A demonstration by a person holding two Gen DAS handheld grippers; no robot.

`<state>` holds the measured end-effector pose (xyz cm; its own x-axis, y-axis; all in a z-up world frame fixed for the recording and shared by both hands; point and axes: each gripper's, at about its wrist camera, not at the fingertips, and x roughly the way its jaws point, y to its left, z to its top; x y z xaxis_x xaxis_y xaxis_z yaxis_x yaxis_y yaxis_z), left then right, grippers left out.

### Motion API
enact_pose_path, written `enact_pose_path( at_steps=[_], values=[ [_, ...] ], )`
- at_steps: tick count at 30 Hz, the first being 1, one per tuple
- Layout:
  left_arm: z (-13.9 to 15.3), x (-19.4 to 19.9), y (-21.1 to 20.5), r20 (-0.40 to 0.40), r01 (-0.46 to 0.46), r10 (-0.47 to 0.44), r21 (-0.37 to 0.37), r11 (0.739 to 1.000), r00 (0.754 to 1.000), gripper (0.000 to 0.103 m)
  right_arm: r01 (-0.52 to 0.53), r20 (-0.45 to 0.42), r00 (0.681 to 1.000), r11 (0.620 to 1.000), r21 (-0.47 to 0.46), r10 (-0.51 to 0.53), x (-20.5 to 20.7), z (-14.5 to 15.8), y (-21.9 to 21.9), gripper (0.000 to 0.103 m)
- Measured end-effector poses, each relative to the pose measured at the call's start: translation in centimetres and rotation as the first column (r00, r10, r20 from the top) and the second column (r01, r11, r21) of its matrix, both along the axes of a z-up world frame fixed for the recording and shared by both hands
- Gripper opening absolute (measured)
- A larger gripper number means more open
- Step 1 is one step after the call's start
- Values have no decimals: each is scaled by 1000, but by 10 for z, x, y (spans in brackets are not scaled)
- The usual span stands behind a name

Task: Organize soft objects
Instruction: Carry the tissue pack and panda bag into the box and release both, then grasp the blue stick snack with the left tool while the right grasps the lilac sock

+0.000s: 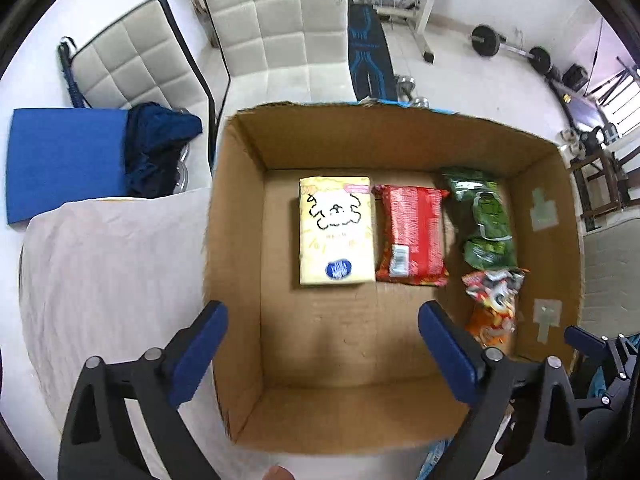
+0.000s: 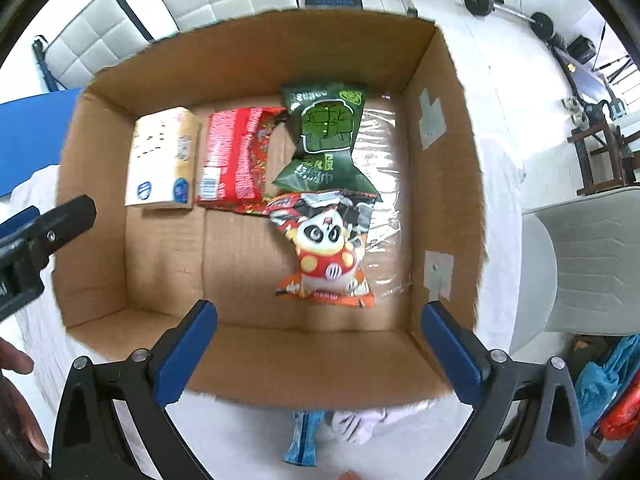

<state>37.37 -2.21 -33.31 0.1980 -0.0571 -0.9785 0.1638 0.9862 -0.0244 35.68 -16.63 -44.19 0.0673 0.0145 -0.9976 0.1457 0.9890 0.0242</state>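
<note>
An open cardboard box (image 1: 236, 216) (image 2: 444, 184) holds a yellow tissue pack (image 1: 336, 232) (image 2: 162, 160), a red packet (image 1: 412, 236) (image 2: 236, 156), a green packet (image 1: 484, 216) (image 2: 324, 136) and an orange panda packet (image 1: 494, 304) (image 2: 324, 252). My left gripper (image 1: 322, 344) is open and empty above the box's near left. My right gripper (image 2: 320, 344) is open and empty above the box's near wall. A blue item (image 2: 302, 436) and pale cloth (image 2: 360, 424) lie in front of the box.
The box sits on a white cloth-covered table (image 1: 100, 264) (image 2: 500, 184). White chairs (image 1: 280, 28), a blue pad (image 1: 64, 160) and dark blue fabric (image 1: 160, 148) stand behind. Gym weights (image 1: 508, 48) lie on the floor. A grey chair (image 2: 588, 260) is at the right.
</note>
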Motion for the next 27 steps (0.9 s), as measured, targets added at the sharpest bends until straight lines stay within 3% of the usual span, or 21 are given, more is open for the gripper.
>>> enact_pose_path(
  at_steps=[6,12,16,27],
  values=[
    [33,-36,7,57,-18,21,-62,998,998,98,-2,68,998,1000,9,1,-37,23,-6,103],
    [58,-76,5,150,-31,35,-29,999,988,98,-14,174,984,999,-49,22,-73,52,-4,103],
    [72,-95,10,185,-46,56,-55,997,981,98,-20,221,975,998,-54,32,-95,73,-3,103],
    [100,-141,13,238,-51,65,-64,997,969,98,12,287,958,1000,19,-17,-135,110,-19,103]
  ],
)
